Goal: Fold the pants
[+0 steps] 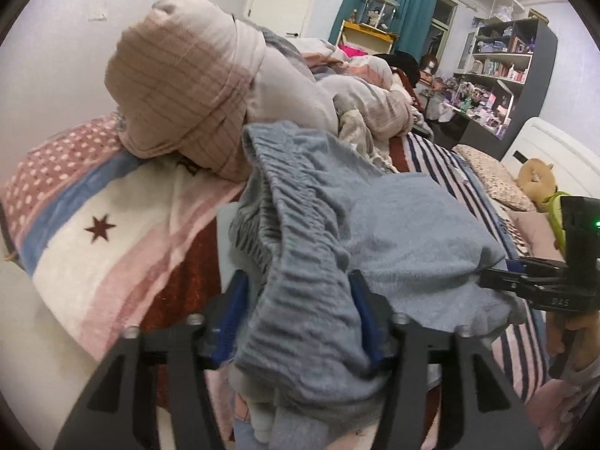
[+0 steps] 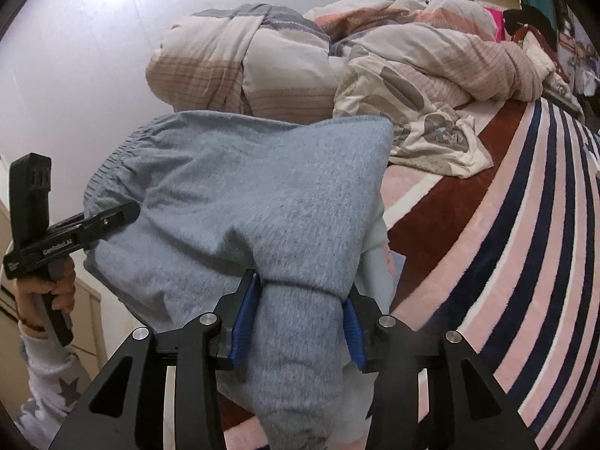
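Grey-blue fleece pants (image 1: 393, 225) hang lifted above the bed, stretched between both grippers. My left gripper (image 1: 300, 322) is shut on the gathered elastic waistband, which bunches between its blue pads (image 1: 228, 322). My right gripper (image 2: 300, 311) is shut on a thick fold of the same pants (image 2: 262, 195). The right gripper also shows at the right edge of the left wrist view (image 1: 525, 281). The left gripper shows at the left of the right wrist view (image 2: 108, 217), held by a hand. The lower part of the pants hangs below the frames, hidden.
The bed carries a striped pink, navy and red blanket (image 2: 506, 243) with a star patch (image 1: 99, 228). A rolled beige duvet (image 1: 187, 86) and crumpled bedding (image 2: 431, 75) lie behind the pants. Pillows (image 1: 495, 180) and cluttered shelves (image 1: 498, 67) stand far right.
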`<state>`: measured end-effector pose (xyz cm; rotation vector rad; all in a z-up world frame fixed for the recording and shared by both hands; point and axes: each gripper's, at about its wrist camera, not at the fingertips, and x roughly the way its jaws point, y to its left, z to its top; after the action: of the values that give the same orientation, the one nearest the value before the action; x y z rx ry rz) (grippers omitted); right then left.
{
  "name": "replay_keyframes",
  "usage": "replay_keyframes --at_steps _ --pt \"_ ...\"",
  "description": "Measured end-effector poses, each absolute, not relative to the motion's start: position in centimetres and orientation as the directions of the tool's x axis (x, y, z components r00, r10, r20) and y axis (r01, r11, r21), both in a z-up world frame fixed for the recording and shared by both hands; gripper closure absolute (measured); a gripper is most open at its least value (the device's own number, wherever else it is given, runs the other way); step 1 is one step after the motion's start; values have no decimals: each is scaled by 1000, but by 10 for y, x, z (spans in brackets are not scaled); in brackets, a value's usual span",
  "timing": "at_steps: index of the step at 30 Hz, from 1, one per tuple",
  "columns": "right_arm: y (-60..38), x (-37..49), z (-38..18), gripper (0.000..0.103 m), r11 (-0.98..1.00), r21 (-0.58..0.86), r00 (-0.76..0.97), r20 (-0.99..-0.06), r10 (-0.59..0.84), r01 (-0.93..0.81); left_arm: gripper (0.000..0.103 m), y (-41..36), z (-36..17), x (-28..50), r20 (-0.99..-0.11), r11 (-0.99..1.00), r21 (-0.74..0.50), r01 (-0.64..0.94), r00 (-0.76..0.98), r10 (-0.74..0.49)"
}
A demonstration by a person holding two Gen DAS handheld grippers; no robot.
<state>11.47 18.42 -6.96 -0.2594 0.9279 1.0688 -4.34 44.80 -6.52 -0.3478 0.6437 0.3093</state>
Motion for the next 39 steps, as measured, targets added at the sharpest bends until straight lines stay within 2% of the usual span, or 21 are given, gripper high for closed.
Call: replay_keyframes --at_steps 2,4,8,10,12,14,25,31,34,36,39 --pt "179 112 -67 58 490 234 163 -751 639 -840 41 444 -60 -48 -617 895 -196 -401 760 205" --pt "173 109 -64 57 489 232 167 -748 642 -841 37 437 -54 -54 -609 884 -145 -443 744 273" --pt "150 95 -56 41 483 220 186 -728 659 -848 33 418 -42 -65 -589 882 -76 -464 735 336" --pt "140 87 -52 41 486 199 208 -722 660 -851 26 406 -34 -70 -571 881 -51 -470 737 361" --pt "127 80 -45 39 494 181 237 -706 667 -851 26 393 -29 -73 -561 884 -38 -466 742 367" --pt "113 75 -37 33 496 179 253 -687 681 -850 26 377 -24 -74 -553 889 -28 -457 748 367" --pt "0 54 -12 18 564 165 363 -615 700 -809 14 260 -8 -56 -469 934 -14 -357 828 309" --pt "-71 41 -18 10 663 74 499 -598 627 -745 12 192 -5 -38 -404 955 -8 -298 874 270" --pt "-107 34 -19 9 732 5 607 -555 569 -682 12 160 -5 -31 -363 962 -21 -274 898 248" --pt "-131 26 -19 2 775 -36 679 -508 529 -631 12 138 -8 -26 -331 965 -30 -260 914 236" --pt "-158 14 -20 1 808 -66 739 -454 497 -585 12 113 -13 -21 -317 974 -31 -225 926 204"
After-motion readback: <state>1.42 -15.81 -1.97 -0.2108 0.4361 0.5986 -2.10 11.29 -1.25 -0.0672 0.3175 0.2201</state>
